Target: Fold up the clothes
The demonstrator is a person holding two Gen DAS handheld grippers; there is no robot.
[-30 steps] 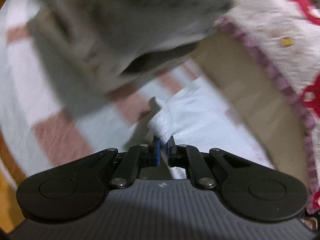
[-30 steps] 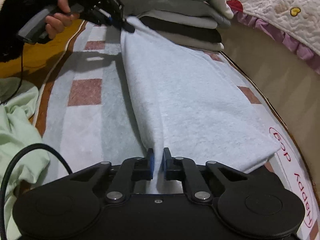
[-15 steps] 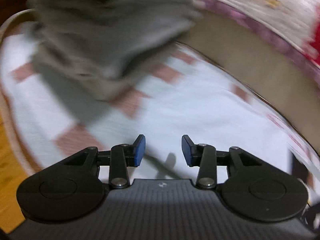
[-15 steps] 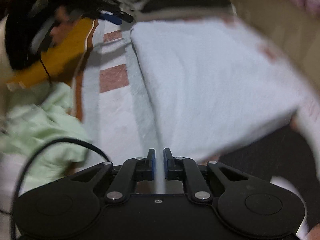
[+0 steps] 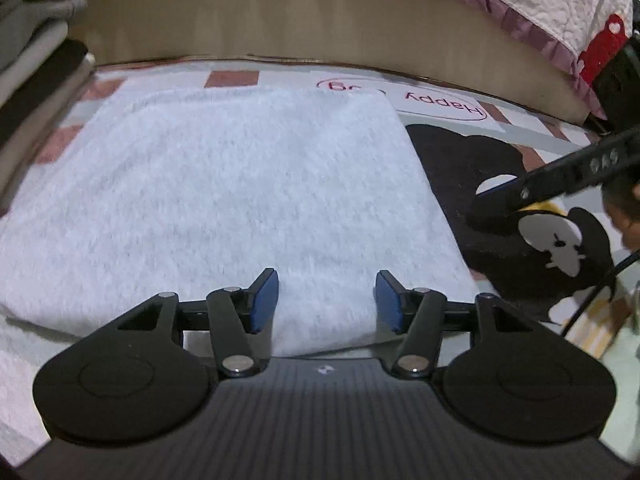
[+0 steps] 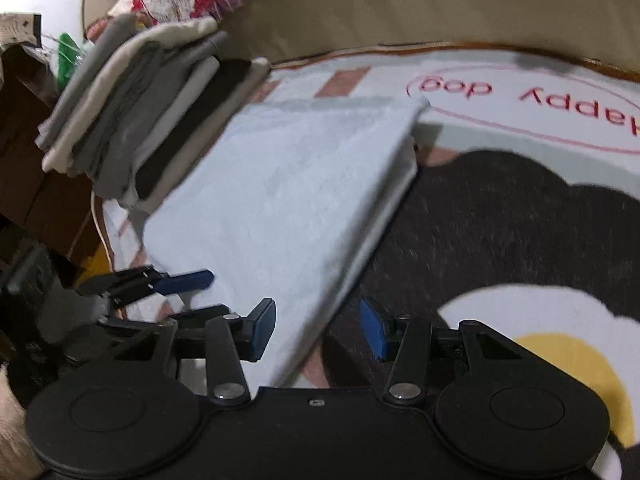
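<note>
Since 1 s ago both grippers have let go of the white towel (image 5: 224,192). Left gripper (image 5: 326,300) and right gripper (image 6: 318,330): jaws spread, empty, low over towel's near edge. Towel lies folded flat, long axis running twd the folded stack (image 6: 144,112), on the patterned mat (image 6: 520,92) w/ black dog print.

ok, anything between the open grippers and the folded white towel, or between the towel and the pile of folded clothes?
Nothing visible. The left gripper and right gripper are open right at the near edge of the white towel. The stack of folded clothes lies directly beside the towel, no object between.
</note>
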